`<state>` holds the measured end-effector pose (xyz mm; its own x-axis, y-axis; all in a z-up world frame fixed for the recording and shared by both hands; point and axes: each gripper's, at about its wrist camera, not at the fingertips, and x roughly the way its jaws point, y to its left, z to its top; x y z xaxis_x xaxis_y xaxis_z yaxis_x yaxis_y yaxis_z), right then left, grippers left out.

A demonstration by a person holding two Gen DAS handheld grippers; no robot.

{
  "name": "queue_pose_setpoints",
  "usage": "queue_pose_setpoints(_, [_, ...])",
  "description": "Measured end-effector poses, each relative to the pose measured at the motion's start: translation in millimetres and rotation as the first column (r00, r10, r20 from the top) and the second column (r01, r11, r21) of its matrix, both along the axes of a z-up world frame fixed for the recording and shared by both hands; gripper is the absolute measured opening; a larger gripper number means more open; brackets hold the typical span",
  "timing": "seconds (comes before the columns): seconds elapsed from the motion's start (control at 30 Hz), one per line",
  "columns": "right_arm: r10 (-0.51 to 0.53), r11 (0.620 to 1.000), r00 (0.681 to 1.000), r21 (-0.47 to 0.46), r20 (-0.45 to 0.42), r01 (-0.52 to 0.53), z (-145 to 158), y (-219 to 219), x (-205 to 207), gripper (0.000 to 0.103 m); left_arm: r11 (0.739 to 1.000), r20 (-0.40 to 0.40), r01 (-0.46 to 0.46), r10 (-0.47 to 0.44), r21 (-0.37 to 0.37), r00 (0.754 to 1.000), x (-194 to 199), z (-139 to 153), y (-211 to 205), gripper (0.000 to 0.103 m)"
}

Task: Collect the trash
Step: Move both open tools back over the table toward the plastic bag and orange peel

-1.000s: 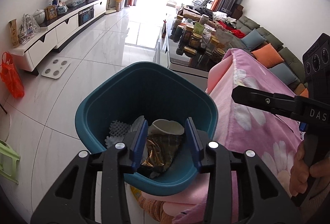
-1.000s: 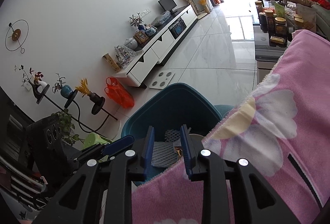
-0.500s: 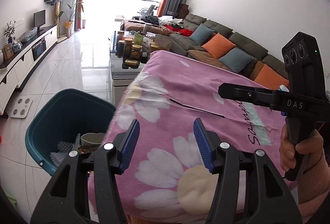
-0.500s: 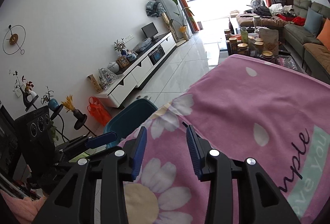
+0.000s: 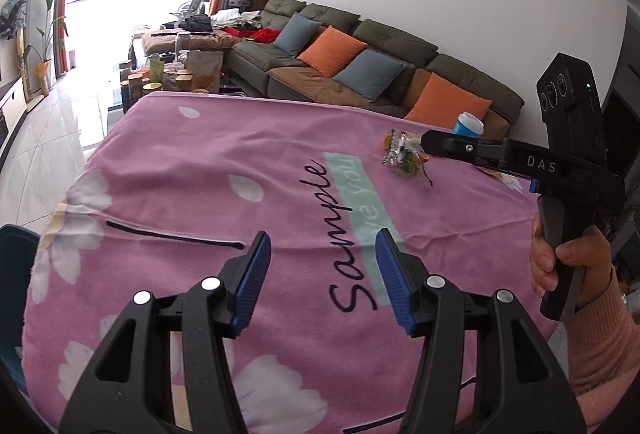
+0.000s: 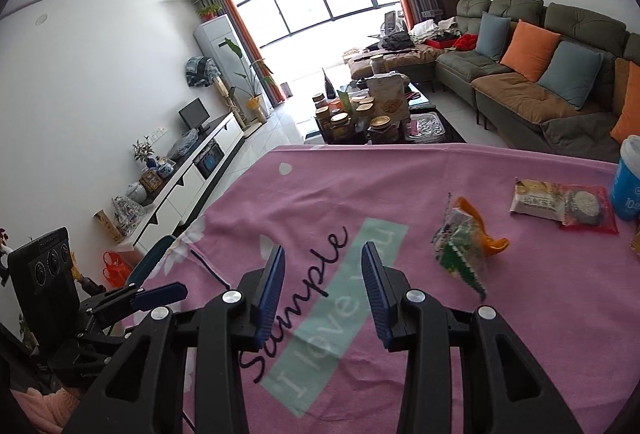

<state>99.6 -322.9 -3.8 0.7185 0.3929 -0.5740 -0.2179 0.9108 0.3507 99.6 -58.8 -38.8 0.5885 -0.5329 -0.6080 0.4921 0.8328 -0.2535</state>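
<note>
Blue cup (image 6: 627, 180) cut off at edge

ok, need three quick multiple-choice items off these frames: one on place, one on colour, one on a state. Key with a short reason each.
1. Where does the crumpled clear wrapper lie?
A. on the pink blanket
B. on the sofa
C. on the floor

2. What colour is the cup at the blanket's far right?
A. red
B. blue with a white lid
C. green

3. How do the left gripper jaws stand?
A. shut on a wrapper
B. shut on the blanket
C. open, nothing between them

Key: 1 A, it rests on the blanket beside the printed lettering. 2 B, blue body and white lid show. 3 C, only the blanket shows through the gap.
</note>
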Motion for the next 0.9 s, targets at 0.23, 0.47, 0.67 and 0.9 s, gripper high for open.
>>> queue_pose_setpoints(0.23, [-0.118, 0.993, 0.993, -0.005, -0.011, 0.118, -9, -57, 7, 0.038, 0.993, -0.054, 0.115, -0.114, 0.0, 0.992, 26, -7, -71, 0.055])
queue_pose_setpoints(0.47, [-0.179, 0.984, 0.983, 0.001, -0.045, 0.179, -23, -89, 18, 0.037, 0.986, -0.078, 0.164, -0.162, 0.029, 0.984, 53, -11, -128, 0.056])
queue_pose_setpoints(0.67, [-0.191, 0.981, 0.979, 0.013, -0.067, 0.192, -32, -100, 22, 0.037, 0.983, -0.118, 0.177, -0.17, 0.048, 0.978, 80, -18, -164, 0.056])
queue_pose_setpoints(0.9, [-0.192, 0.979, 0.976, 0.046, -0.097, 0.198, -43, -108, 32, 0.037, 0.983, -0.159, 0.174, -0.163, 0.052, 0.974, 104, -26, -188, 0.056])
